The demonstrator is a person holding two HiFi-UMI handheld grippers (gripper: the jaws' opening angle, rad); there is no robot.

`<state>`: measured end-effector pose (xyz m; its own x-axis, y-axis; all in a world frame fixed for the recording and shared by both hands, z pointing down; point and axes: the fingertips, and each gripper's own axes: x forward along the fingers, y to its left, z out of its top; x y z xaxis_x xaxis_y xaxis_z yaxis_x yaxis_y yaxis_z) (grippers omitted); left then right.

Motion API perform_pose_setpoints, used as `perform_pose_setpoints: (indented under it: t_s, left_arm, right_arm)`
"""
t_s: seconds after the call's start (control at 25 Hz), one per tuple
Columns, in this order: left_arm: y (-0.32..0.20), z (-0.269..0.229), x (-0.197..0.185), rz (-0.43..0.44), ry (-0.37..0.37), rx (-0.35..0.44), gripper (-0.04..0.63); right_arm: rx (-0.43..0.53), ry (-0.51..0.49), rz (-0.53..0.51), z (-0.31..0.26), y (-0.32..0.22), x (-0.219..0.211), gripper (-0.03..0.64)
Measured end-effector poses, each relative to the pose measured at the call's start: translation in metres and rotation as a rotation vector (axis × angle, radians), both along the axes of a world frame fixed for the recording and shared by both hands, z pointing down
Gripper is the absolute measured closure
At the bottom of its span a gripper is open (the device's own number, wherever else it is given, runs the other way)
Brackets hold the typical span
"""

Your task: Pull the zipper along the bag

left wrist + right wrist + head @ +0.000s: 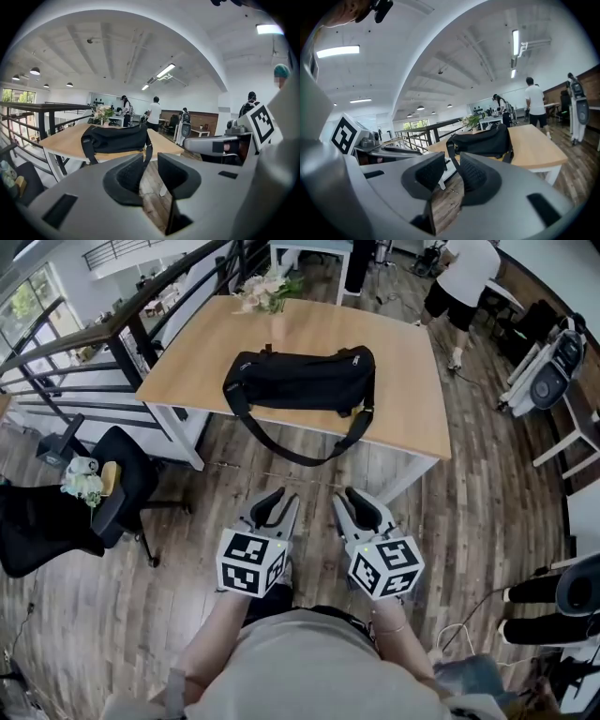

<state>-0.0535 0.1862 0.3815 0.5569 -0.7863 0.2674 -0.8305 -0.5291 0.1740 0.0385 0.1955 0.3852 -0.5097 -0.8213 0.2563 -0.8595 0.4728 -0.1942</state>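
A black duffel bag (300, 381) lies lengthwise on the wooden table (403, 381), and its shoulder strap (305, 457) hangs over the front edge. The zipper pull is too small to make out. Both grippers are held low over the floor, well short of the table. My left gripper (275, 505) is open with nothing between its jaws. My right gripper (361, 505) is open and empty too. The bag (115, 139) lies beyond the left gripper (150, 174) in the left gripper view. In the right gripper view the bag (480, 140) sits ahead of the right gripper (452, 174).
A vase of flowers (267, 292) stands at the table's far edge. A black office chair (117, 488) is to the left by a railing (103, 329). A person (464, 282) stands beyond the table. Machines (548, 367) line the right side.
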Motion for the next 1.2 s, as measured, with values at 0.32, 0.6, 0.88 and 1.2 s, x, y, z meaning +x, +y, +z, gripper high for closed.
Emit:
perform_pose_setpoints:
  t_s: [0.32, 0.6, 0.88, 1.2]
  left_arm:
    - [-0.093, -0.012, -0.022, 0.072, -0.005, 0.024, 0.506]
    - [-0.130, 0.002, -0.019, 0.116, 0.011, -0.036, 0.506]
    - [-0.161, 0.020, -0.026, 0.120, 0.010, -0.067, 0.506]
    - [-0.228, 0.012, 0.011, 0.151, 0.025, -0.042, 0.506]
  right_arm:
    - [0.029, -0.005, 0.058, -0.011, -0.087, -0.026, 0.523]
    - [-0.028, 0.022, 0.118, -0.001, -0.123, -0.017, 0.520]
    - [-0.053, 0.015, 0.132, 0.015, -0.158, -0.017, 0.517]
    - [0.006, 0.018, 0.087, 0.002, -0.240, 0.006, 0.517]
